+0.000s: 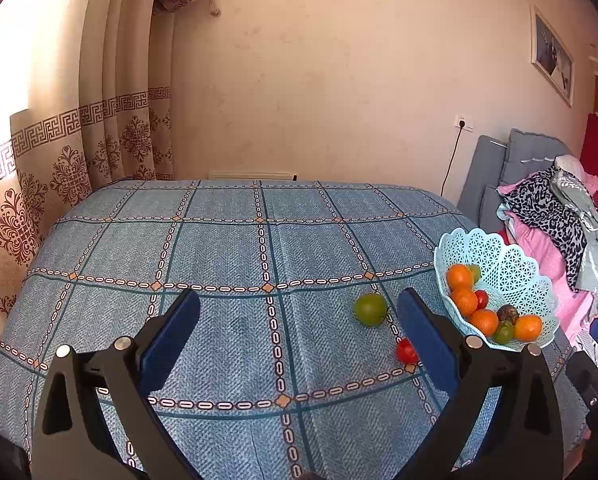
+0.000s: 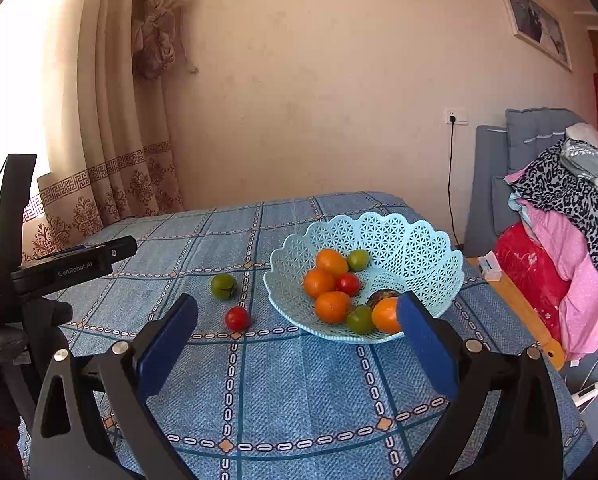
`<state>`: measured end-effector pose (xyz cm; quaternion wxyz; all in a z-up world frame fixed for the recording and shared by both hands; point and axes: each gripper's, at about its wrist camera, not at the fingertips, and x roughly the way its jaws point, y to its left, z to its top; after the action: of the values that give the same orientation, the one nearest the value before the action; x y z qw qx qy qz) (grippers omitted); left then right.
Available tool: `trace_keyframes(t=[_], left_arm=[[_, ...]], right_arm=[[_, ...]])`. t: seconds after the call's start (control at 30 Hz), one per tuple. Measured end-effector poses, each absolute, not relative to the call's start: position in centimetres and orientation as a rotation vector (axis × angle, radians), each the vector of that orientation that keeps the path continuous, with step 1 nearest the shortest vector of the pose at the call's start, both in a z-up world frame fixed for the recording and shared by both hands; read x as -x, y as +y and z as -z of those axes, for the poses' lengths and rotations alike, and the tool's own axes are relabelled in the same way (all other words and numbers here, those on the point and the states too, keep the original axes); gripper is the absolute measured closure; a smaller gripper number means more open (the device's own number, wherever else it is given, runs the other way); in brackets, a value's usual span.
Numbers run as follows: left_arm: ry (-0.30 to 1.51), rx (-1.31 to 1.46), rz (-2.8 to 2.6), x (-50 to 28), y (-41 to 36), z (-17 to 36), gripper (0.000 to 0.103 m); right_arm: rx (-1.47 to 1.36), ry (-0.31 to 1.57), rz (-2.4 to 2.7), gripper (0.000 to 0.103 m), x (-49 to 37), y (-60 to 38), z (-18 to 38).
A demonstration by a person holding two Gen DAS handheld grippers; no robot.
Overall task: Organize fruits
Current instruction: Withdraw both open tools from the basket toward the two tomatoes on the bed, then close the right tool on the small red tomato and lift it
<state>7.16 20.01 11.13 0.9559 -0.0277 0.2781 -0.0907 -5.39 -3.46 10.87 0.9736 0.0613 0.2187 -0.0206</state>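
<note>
A pale blue lattice basket (image 2: 399, 240) (image 1: 499, 256) stands on the table's right side, holding several oranges, green fruits, a red one and a dark one. Left of it on the cloth lie a green fruit (image 2: 223, 286) (image 1: 370, 309) and a small red fruit (image 2: 237, 318) (image 1: 406, 351). My left gripper (image 1: 299, 316) is open above the table's middle, both loose fruits near its right finger. My right gripper (image 2: 297, 316) is open in front of the basket, nothing between its fingers. The left gripper's body (image 2: 59, 268) shows at the left of the right wrist view.
The table carries a blue checked cloth (image 1: 227, 248). Patterned curtains (image 1: 71, 160) hang at the left by a bright window. A grey sofa (image 2: 495, 168) piled with clothes (image 2: 571, 216) stands right of the table. A cable (image 2: 451, 184) runs down from a wall socket.
</note>
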Motion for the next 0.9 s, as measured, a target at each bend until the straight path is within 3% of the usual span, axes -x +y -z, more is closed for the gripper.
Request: trace_keyframes(t=[0.2, 0.37, 0.6, 0.67, 0.9], left_arm=[[0.56, 0.046, 0.171, -7.0, 21.2, -10.7, 0.003], [0.561, 0.073, 0.167, -7.1, 22.5, -10.5, 0.003], [0.571, 0.106, 0.16, -7.4, 23.8, -9.9, 0.003], [0.576, 0.113, 0.159, -7.5, 24.0, -9.7, 0.003], [0.589, 0.127, 0.157, -7.8, 24.4, -9.2, 0.003]], right_arm=[[-0.106, 0.504, -0.044, 0.008, 3.6, -0.5, -9.2], [-0.118, 0.584, -0.101, 0.027, 1.5, 1.0, -7.8], [-0.126, 0.663, -0.139, 0.038, -1.4, 2.3, -6.2], [-0.131, 0.691, -0.142, 0.047, -2.4, 2.5, -5.6], [-0.116, 0.761, -0.13, 0.047, -5.5, 2.8, -4.3]])
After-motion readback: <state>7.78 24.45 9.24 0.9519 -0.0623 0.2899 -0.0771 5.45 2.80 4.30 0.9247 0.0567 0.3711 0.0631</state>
